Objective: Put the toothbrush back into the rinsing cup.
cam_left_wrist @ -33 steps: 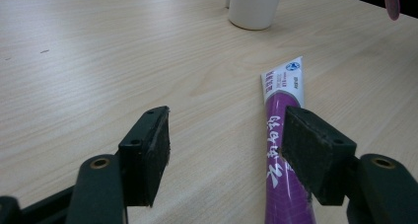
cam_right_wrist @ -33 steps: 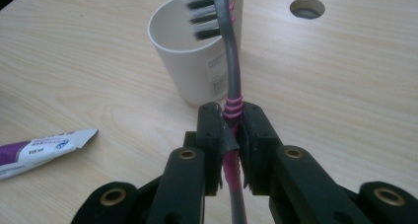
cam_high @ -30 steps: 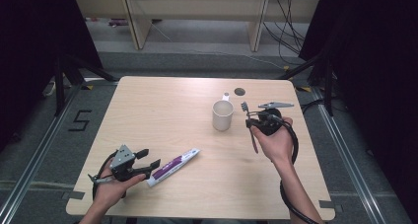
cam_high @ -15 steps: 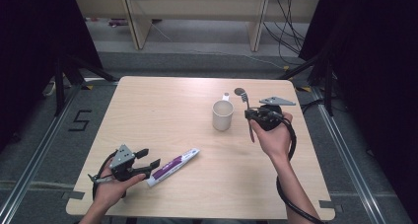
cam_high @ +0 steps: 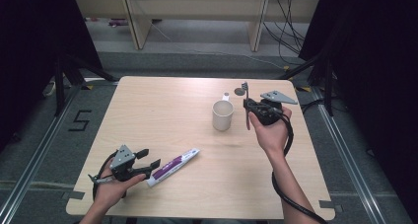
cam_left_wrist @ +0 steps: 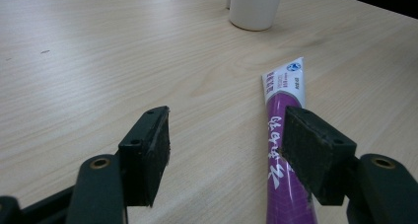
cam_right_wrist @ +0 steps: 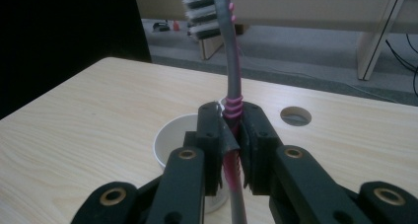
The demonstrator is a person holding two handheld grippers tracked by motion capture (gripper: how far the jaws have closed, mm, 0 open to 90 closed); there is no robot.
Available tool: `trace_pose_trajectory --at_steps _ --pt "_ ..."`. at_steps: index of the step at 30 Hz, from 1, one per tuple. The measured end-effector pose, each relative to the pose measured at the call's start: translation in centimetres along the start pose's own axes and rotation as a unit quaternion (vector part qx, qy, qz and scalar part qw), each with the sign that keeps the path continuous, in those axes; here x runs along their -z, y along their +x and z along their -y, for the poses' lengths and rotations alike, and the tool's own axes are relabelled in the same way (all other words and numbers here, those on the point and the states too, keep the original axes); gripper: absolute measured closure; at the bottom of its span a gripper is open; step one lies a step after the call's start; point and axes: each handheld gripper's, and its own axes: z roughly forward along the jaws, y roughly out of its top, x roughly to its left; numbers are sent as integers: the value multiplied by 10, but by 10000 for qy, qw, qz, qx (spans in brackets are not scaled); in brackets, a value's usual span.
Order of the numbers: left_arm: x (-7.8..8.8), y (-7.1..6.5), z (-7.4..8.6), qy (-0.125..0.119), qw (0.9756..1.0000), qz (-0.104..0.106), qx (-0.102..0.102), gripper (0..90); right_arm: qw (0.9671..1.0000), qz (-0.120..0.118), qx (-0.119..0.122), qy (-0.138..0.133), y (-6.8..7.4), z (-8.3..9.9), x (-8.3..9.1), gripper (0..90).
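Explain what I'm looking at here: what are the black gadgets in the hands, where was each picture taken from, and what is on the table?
A person sits at a pale wooden table, holding a hand-held black two-jaw gripper in each hand. The high view looks down from above the person's side. The other two pictures come from cameras riding on each gripper, looking along its jaws. The left gripper rests near the table's front edge, jaws open, one jaw over a purple and white toothpaste tube. The right gripper is shut on a grey and pink toothbrush, bristles up, beside a white ceramic mug. A small round hole sits in the tabletop behind the mug.
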Motion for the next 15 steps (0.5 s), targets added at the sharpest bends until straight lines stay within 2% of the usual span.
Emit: trace_pose_trajectory --at_steps 3,4,5,7,9,15 --pt "-1 0 0 -21 10000 33 1 348 10000 14 -8 -77 1 -1 -1 803" --pt "0 0 0 -1 10000 3 -3 348 9998 7 74 -194 0 -2 -2 803" --pt "0 0 0 -1 10000 3 -3 349 9998 7 74 -194 0 -2 -2 803" --pt "0 0 0 -12 10000 1 8 348 9998 11 -2 -178 2 -4 -3 803" --pt "-1 0 0 -27 10000 31 2 348 9994 -27 -16 -341 2 -6 -5 803" --pt "-1 0 0 -28 10000 42 9 349 9987 -26 -88 -492 2 -11 -9 803"
